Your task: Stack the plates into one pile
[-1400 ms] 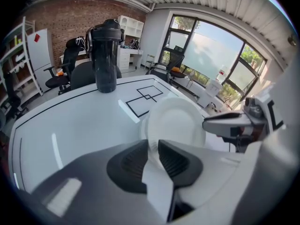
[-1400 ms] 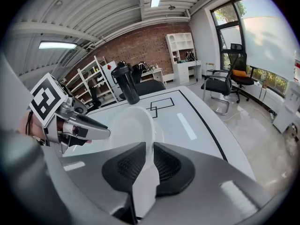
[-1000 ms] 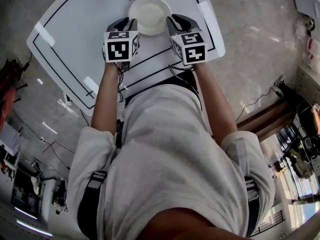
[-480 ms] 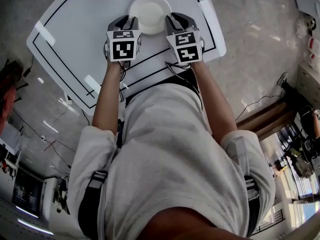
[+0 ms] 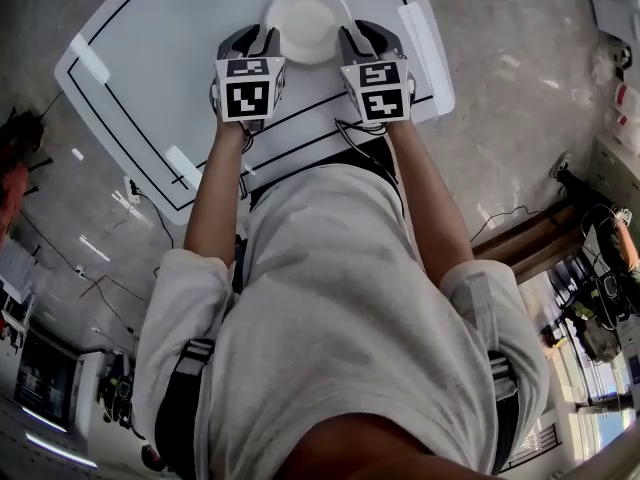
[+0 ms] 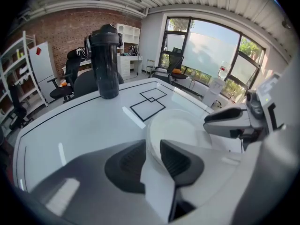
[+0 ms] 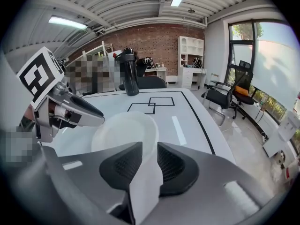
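The white plates [image 5: 305,23] lie on the worktop [image 5: 150,78] exactly between my two hands. From above they look like one round pile, and I cannot count how many are in it. I judge that the pile is set down now and that I am letting it go.

My left gripper [image 6: 152,149] stands at the left edge of the plates and my right gripper [image 7: 149,153] at the right edge. Each one takes the rim from its own side, because a wide pile stays level only when it is carried at two opposite points.

The left fingers [image 6: 174,159] have just been opening. The rim is between them, but I think they do not press on it. It is the same with the right fingers [image 7: 171,163]: just opened, with the rim in the gap and a little loose. Far beyond my fingers a black bottle [image 6: 105,62] stands on the worktop, well apart from the plates.
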Tool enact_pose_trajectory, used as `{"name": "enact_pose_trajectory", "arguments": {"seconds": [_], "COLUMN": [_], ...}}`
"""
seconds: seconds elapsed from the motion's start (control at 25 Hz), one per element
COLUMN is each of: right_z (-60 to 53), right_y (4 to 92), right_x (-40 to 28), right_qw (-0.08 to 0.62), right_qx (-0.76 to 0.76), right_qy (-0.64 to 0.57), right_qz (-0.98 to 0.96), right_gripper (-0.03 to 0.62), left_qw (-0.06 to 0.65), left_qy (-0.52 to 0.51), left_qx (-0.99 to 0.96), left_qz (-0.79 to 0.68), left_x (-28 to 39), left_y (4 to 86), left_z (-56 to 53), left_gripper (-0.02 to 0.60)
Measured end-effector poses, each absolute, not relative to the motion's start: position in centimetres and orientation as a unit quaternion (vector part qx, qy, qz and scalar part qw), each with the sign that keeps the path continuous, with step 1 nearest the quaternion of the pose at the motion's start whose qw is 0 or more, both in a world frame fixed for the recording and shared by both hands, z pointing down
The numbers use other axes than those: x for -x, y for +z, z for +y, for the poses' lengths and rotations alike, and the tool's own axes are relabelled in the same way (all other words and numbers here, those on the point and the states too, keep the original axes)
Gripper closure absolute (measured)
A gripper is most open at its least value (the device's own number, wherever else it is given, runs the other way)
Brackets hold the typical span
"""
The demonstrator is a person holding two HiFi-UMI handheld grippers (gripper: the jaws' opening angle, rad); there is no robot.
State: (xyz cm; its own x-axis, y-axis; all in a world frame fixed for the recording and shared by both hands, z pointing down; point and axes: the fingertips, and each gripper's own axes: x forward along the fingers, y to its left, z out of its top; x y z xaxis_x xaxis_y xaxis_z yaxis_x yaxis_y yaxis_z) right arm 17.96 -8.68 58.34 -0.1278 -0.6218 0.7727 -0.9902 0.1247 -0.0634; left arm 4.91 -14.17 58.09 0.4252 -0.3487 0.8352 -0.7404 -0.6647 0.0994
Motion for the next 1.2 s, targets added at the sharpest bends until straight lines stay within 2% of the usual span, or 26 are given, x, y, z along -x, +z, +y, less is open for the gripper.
{"name": "enact_pose_trajectory", "arguments": {"seconds": [0.08,0.2,0.28,0.52,0.76,1.0,1.2], "right_z": [-8.8,-9.4,-10.1,-10.4,-8.5,-6.1,-3.0], "right_y": [57.9,56.6,54.5,48.7,44.5,41.3,38.7], "right_x": [-17.8,-17.3,-16.7,-13.7,-12.6,-10.9,-12.2], "right_qw": [0.302,0.294,0.267,0.195,0.175,0.139,0.116], "right_qx": [-0.59,-0.601,-0.614,-0.636,-0.641,-0.591,-0.564], "right_qy": [0.296,0.27,0.241,0.177,0.136,0.099,0.08], "right_qz": [-0.688,-0.693,-0.703,-0.726,-0.735,-0.789,-0.813], "right_gripper": [0.496,0.527,0.594,0.594,0.595,0.595,0.595], "left_qw": [0.234,0.226,0.211,0.192,0.158,0.139,0.102], "left_qy": [0.398,0.364,0.339,0.283,0.254,0.185,0.152], "left_qx": [-0.814,-0.823,-0.835,-0.856,-0.871,-0.85,-0.834], "left_qz": [-0.352,-0.372,-0.378,-0.388,-0.389,-0.474,-0.52], "left_x": [-4.4,-3.7,-3.4,-1.8,-1.1,-0.8,-2.6], "left_y": [57.2,55.5,54.0,50.7,47.0,42.4,39.2], "left_z": [-14.5,-14.7,-14.7,-13.3,-11.3,-9.0,-5.0], "left_gripper": [0.502,0.573,0.578,0.578,0.578,0.58,0.58]}}
